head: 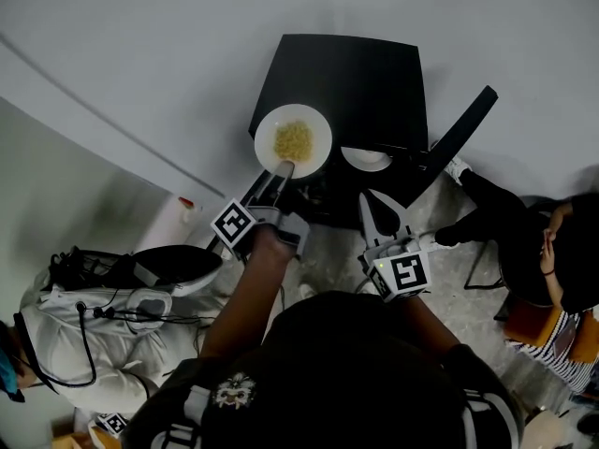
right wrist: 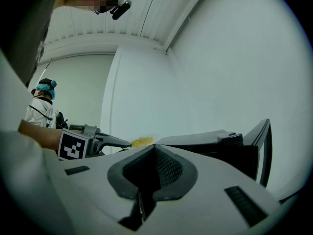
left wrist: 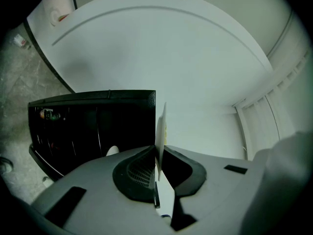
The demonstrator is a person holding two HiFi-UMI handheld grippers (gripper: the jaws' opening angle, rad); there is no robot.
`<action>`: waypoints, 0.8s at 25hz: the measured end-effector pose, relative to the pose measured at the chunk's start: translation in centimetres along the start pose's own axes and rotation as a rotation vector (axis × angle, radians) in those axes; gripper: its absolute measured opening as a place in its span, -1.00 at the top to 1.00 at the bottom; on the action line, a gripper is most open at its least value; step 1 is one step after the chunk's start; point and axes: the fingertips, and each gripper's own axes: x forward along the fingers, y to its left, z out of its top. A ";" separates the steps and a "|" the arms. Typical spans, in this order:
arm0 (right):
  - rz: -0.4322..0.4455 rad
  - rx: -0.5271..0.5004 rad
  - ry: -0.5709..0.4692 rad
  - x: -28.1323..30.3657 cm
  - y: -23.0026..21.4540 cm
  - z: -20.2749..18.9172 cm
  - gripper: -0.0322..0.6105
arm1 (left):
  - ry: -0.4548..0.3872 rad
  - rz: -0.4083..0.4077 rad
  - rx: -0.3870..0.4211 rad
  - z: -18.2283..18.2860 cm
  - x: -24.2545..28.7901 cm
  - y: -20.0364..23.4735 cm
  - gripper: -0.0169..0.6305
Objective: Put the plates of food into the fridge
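A white plate (head: 293, 140) with yellow food hangs in front of the small black fridge (head: 346, 73), whose door (head: 463, 124) stands open to the right. My left gripper (head: 284, 168) is shut on the plate's near rim. In the left gripper view the plate (left wrist: 161, 126) shows edge-on, pinched between the jaws of the left gripper (left wrist: 157, 153), with the fridge (left wrist: 93, 121) just left of it. A second white plate (head: 365, 159) lies inside the fridge. My right gripper (head: 368, 199) is shut and empty, low in front of the opening; in its own view the right gripper (right wrist: 154, 148) faces the fridge (right wrist: 215, 143).
A person in white (head: 84, 335) stands at the lower left beside black gear (head: 168, 265). Another person (head: 552, 251) sits at the right, one leg stretched towards the fridge door. A white wall rises behind the fridge.
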 end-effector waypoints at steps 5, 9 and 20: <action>0.006 0.030 0.031 -0.1 0.2 -1.2 0.82 | -0.010 0.003 0.008 -0.1 -2.1 1.2 0.81; 0.022 0.043 0.043 0.1 0.1 -1.3 0.82 | -0.017 0.019 0.002 -0.8 -3.4 2.4 0.81; 0.074 0.068 0.135 -0.9 -0.6 -5.8 0.82 | -0.032 0.106 0.005 -2.8 -5.0 7.7 0.82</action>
